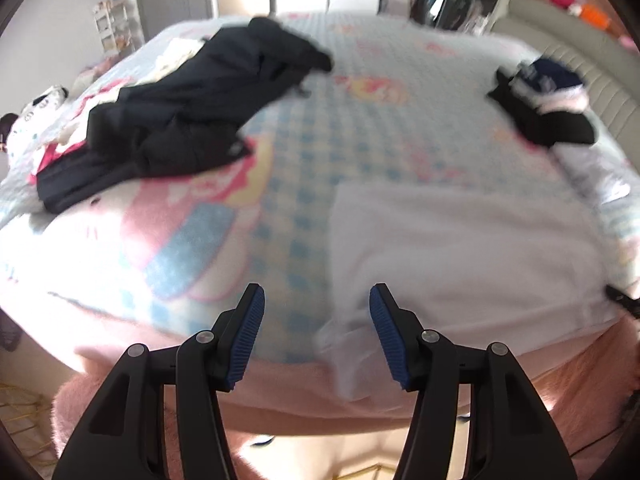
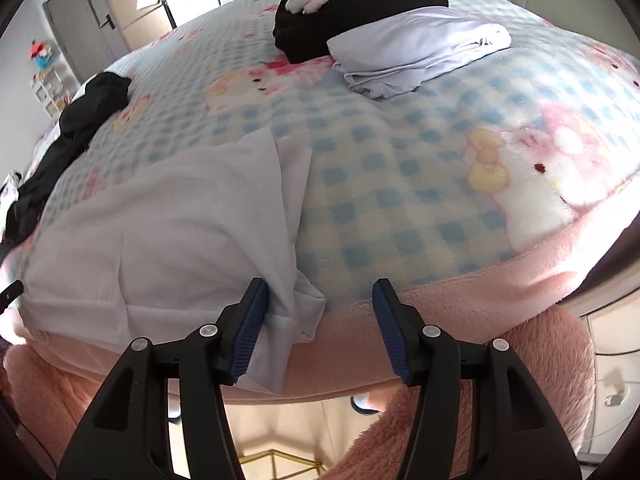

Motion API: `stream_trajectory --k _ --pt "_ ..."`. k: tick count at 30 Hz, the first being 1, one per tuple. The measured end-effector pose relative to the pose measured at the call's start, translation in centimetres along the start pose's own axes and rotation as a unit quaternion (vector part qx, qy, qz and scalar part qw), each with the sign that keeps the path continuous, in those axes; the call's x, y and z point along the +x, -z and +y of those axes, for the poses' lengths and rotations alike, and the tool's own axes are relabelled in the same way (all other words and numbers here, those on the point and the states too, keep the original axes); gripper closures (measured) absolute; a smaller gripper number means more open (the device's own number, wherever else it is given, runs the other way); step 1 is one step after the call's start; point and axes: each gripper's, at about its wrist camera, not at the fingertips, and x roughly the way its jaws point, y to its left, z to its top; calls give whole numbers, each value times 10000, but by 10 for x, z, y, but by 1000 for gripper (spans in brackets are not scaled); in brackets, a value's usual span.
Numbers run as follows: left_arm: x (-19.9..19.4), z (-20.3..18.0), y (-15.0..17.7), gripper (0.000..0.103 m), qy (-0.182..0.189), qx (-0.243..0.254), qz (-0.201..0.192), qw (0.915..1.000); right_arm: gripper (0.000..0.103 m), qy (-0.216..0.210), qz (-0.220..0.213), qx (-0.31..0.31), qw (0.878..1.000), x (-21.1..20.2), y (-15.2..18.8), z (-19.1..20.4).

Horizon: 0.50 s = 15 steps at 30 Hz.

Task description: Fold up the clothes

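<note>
A white garment [image 1: 460,248] lies flat at the near edge of the bed, partly folded, with a layered edge on its right side [image 2: 280,200]. My left gripper [image 1: 316,320] hovers over its lower left corner. The jaws stand wide apart and the loose corner of cloth lies below and between them, not pinched. My right gripper [image 2: 320,308] is over the garment's lower right corner. Its jaws are apart too, and the left pad [image 2: 252,320] sits against the hanging cloth.
The checked cartoon blanket [image 2: 400,184] covers the bed, with a pink fleece border [image 2: 440,312] hanging over the near edge. A heap of dark clothes [image 1: 180,120] lies at far left. Folded pale cloth [image 2: 408,52] and a black folded stack [image 2: 360,8] sit at the back right.
</note>
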Motion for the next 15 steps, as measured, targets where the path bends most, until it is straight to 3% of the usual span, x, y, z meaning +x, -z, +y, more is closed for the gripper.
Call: stream_trajectory --k 3,6,8,12,15 --pt "8 -16 2 46 387 403 162 9983 47 -215 48 -168 9996 1 1 8" --pt "26 -17 8 45 88 559 501 9971 47 -209 155 -379 9989 5 4 14" --pt "31 -9 11 42 101 395 626 9972 47 -129 140 -431 9989 6 5 11" --pt "25 3 10 42 -125 269 545 9981 46 3 145 -414 9990 6 4 5" --pt "7 14 4 42 358 -108 184 9991 46 13 164 -344 9993 7 2 3"
